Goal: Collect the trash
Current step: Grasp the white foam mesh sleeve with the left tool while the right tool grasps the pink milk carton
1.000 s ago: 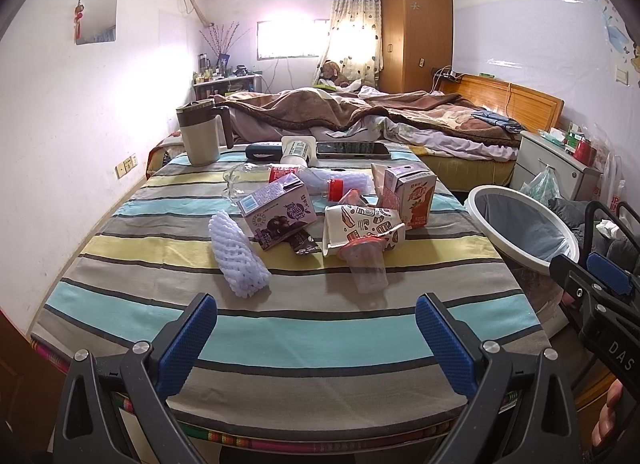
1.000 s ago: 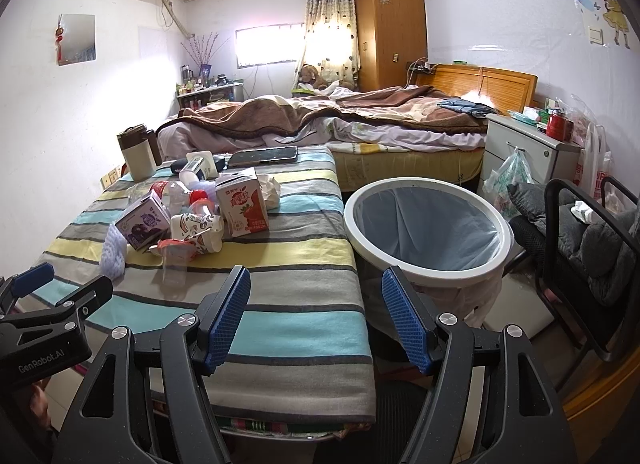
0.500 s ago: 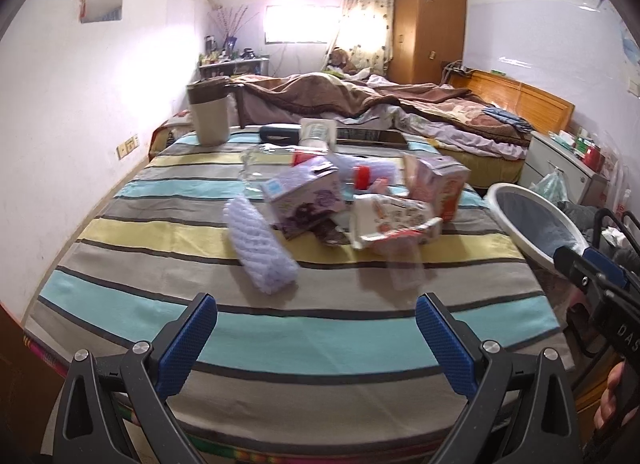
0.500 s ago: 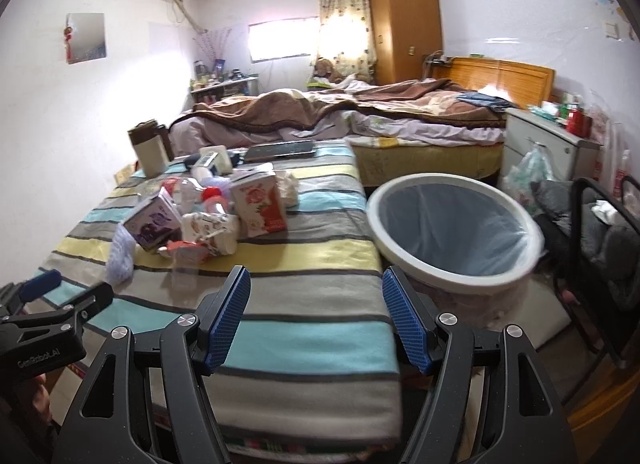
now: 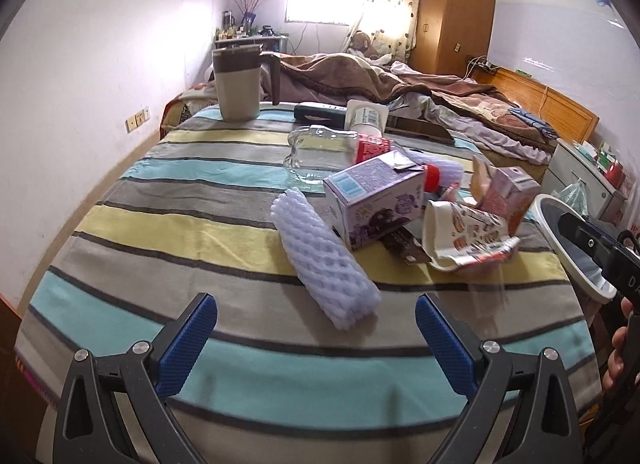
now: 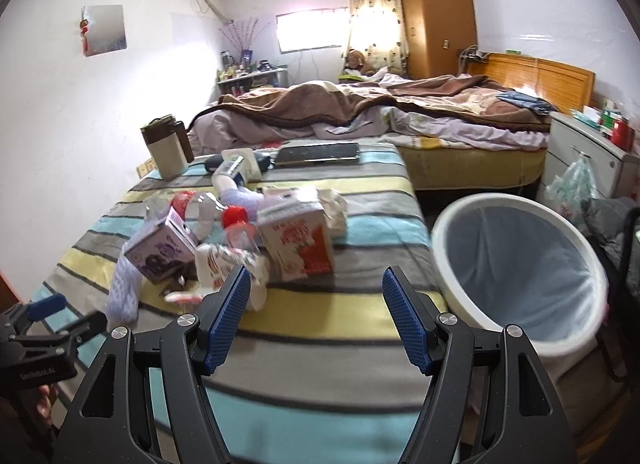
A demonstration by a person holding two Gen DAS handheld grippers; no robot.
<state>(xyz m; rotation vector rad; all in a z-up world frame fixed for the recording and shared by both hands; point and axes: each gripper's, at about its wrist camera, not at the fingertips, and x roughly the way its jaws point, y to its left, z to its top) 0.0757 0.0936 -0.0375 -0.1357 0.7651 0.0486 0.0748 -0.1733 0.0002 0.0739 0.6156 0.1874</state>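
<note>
Trash lies in a heap on the striped table [image 5: 168,232]: a white foam net sleeve [image 5: 324,260], a purple carton [image 5: 374,199], a crushed paper cup [image 5: 460,240], a red and white carton [image 6: 298,240] and a clear plastic bottle [image 5: 320,151]. My left gripper [image 5: 316,338] is open and empty, just short of the foam sleeve. My right gripper [image 6: 316,318] is open and empty, in front of the red and white carton and the crushed cup [image 6: 224,264]. A white trash bin [image 6: 516,264] stands right of the table.
A beige jug [image 5: 236,83], a dark case [image 5: 320,109] and a tablet [image 6: 318,151] sit at the table's far end. A bed [image 6: 400,111] lies behind, with a nightstand [image 6: 588,159] and a wardrobe [image 6: 436,11] to the right.
Both grippers have moved forward toward the trash heap, which now looks larger and closer. The left one has closed in on the foam sleeve. Both stay open.
</note>
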